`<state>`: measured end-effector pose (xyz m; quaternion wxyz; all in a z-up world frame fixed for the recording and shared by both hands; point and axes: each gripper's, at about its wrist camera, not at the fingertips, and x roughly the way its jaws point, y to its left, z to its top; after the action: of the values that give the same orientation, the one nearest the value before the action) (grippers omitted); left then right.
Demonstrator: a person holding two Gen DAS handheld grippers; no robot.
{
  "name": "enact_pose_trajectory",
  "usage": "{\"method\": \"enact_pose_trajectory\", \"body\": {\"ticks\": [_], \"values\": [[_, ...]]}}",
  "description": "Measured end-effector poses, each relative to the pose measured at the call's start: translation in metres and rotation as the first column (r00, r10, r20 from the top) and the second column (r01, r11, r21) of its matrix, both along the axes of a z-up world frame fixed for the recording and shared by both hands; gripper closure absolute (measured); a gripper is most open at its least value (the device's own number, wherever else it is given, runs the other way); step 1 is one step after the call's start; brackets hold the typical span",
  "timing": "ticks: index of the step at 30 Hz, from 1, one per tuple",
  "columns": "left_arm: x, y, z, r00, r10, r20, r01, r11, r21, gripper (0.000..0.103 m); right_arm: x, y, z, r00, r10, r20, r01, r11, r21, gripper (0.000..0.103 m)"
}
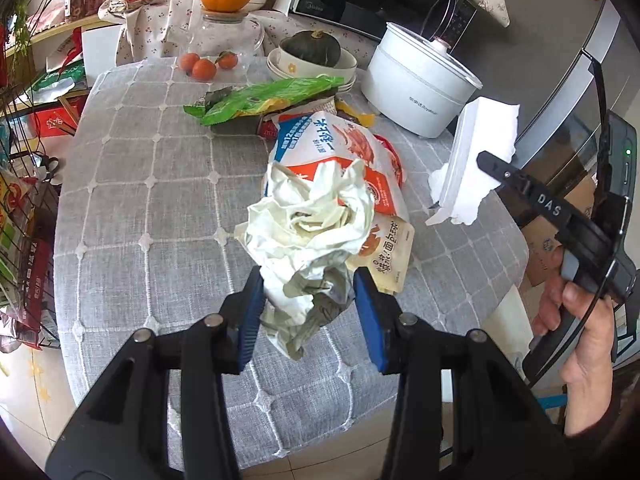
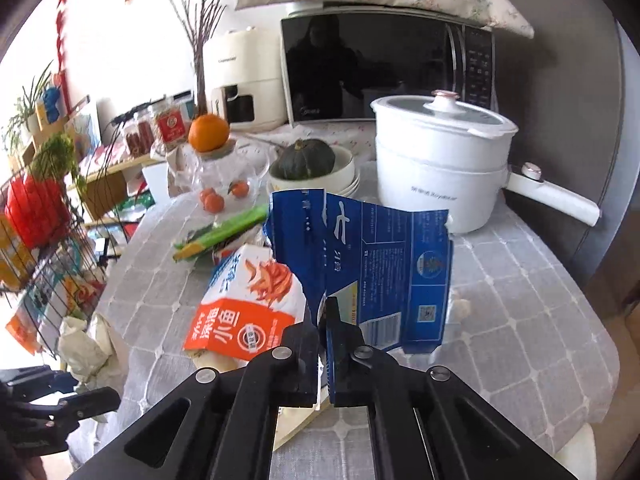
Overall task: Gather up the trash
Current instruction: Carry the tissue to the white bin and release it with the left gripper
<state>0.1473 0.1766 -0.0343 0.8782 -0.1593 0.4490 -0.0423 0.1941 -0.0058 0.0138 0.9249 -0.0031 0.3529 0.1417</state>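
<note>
Currently | left gripper (image 1: 308, 312) pinches crumpled paper wad (image 1: 308, 216) above table (image 1: 132, 200) | right gripper (image 2: 323, 344) jaws pressed together on torn blue carton (image 2: 380, 264), lifted | risk: thin edge-grip may slip; snack bags (image 2: 244, 300) and green wrapper (image 1: 264, 98) still lie uncollected.

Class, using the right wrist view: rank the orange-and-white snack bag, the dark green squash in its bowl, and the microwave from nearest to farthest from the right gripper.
Measured from the right gripper:
1. Orange-and-white snack bag, lying on the cloth just left of the gripper.
2. Dark green squash, in a bowl mid-table, beyond the bag.
3. Microwave, at the back against the wall.
</note>
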Motion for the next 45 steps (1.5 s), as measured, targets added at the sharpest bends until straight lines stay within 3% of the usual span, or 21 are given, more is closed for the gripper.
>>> {"method": "enact_pose_trajectory", "body": {"ticks": [6, 13, 22, 28, 36, 45], "values": [[-0.001, -0.018, 0.008, 0.999, -0.028, 0.024, 0.028, 0.999, -0.016, 0.057, -0.017, -0.048, 0.033, 0.999, -0.043, 0.022, 0.041, 0.995, 0.089, 0.100], [0.002, -0.048, 0.016, 0.996, -0.074, 0.042, 0.076, 0.996, -0.043, 0.057, -0.046, -0.094, 0.058, 0.998, -0.063, 0.028, 0.061, 0.994, 0.096, 0.100], [0.006, -0.120, 0.020, 0.978, -0.200, 0.058, 0.203, 0.977, -0.063, 0.057, -0.086, -0.174, 0.059, 0.985, -0.161, -0.057, 0.165, 0.983, 0.082, 0.100], [0.005, -0.177, 0.016, 0.953, -0.296, 0.057, 0.300, 0.951, -0.070, 0.057, -0.113, -0.233, 0.051, 0.956, -0.255, -0.149, 0.270, 0.958, 0.094, 0.100], [0.004, -0.236, 0.005, 0.913, -0.408, 0.032, 0.409, 0.910, -0.063, 0.057, -0.145, -0.284, 0.034, 0.924, -0.302, -0.233, 0.328, 0.941, 0.081, 0.100], [0.001, -0.303, -0.018, 0.850, -0.527, 0.012, 0.526, 0.849, -0.047, 0.056, -0.166, -0.324, 0.014, 0.884, -0.348, -0.313, 0.391, 0.917, 0.085, 0.100]]}}
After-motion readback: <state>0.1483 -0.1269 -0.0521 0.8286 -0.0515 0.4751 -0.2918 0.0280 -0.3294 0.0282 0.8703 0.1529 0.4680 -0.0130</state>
